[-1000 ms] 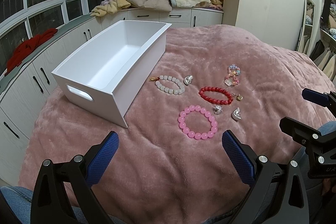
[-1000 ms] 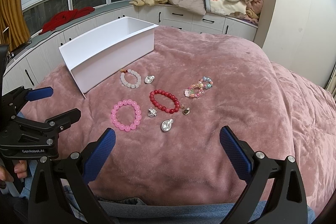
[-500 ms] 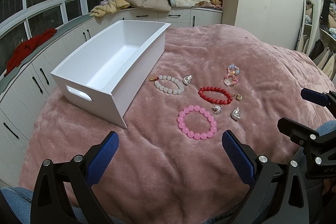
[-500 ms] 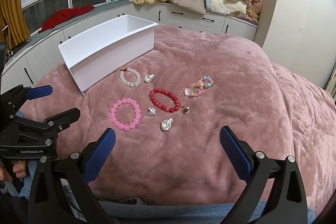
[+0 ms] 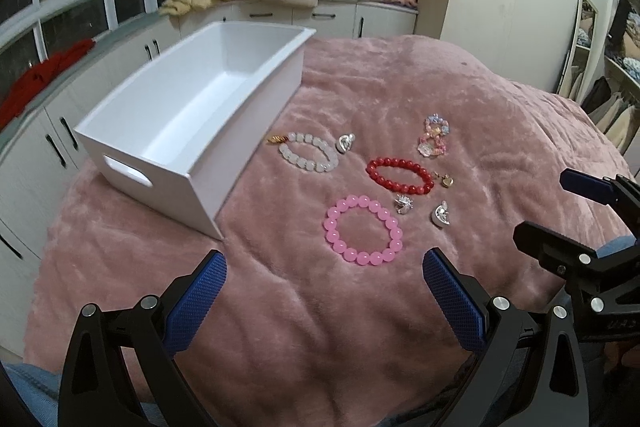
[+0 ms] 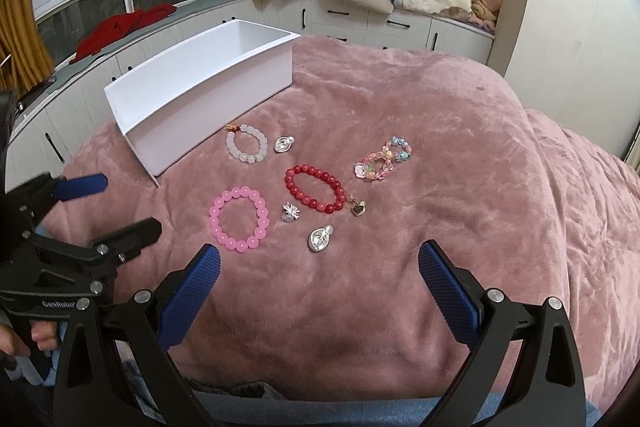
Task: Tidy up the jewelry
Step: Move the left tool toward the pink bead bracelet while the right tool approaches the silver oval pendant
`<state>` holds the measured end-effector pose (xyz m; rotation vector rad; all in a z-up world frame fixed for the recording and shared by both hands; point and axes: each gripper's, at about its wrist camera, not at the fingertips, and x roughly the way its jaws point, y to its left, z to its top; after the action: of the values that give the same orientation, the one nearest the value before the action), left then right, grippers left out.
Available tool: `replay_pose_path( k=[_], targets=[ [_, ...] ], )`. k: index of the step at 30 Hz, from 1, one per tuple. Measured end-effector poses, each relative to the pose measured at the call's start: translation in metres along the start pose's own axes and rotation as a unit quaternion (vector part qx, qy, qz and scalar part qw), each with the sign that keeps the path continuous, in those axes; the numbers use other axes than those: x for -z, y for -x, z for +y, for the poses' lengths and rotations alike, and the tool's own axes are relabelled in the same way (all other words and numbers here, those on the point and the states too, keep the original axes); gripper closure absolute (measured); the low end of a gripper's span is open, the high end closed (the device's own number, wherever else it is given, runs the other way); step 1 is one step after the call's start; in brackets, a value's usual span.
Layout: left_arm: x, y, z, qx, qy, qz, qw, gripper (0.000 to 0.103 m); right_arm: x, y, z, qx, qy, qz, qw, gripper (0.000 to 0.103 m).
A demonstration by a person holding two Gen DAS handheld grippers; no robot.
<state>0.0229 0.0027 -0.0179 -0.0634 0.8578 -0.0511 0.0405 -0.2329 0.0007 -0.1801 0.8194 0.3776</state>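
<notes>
Bracelets (image 6: 238, 219), four, silver charms (image 6: 320, 239), three, white bin (image 5: 192, 107), one

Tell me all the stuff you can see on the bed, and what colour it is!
bin: one, white, nothing visible inside, back left on the blanket
blanket: one, pink, covering the bed
bead bracelets: pink nearest, red behind it, white beside the bin, pastel multicolour farthest right
silver charms: three
heart charm: one, gold, by the red bracelet
left gripper: black with blue pads, open, holding nothing
right gripper: same, open, holding nothing
</notes>
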Motion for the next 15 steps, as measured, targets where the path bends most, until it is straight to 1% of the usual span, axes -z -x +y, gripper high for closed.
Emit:
replay_pose_path(
  k=[6,9,12,15],
  targets=[
    [-0.007,-0.016,0.008,0.014,0.026,0.024,0.9993,0.004,-0.012,-0.018,-0.005,-0.01,-0.019,0.027,0.999,0.005],
    [-0.01,-0.023,0.007,0.019,0.026,0.033,0.9989,0.004,-0.016,-0.028,-0.007,-0.017,-0.022,0.044,0.999,0.005],
    [-0.013,-0.029,0.004,0.013,0.019,0.039,0.999,0.004,-0.018,-0.034,-0.007,-0.019,-0.024,0.054,0.998,0.005],
    [-0.016,-0.036,0.006,0.026,0.026,0.052,0.998,0.004,-0.02,-0.038,-0.011,-0.02,-0.035,0.062,0.997,0.005]
  ],
)
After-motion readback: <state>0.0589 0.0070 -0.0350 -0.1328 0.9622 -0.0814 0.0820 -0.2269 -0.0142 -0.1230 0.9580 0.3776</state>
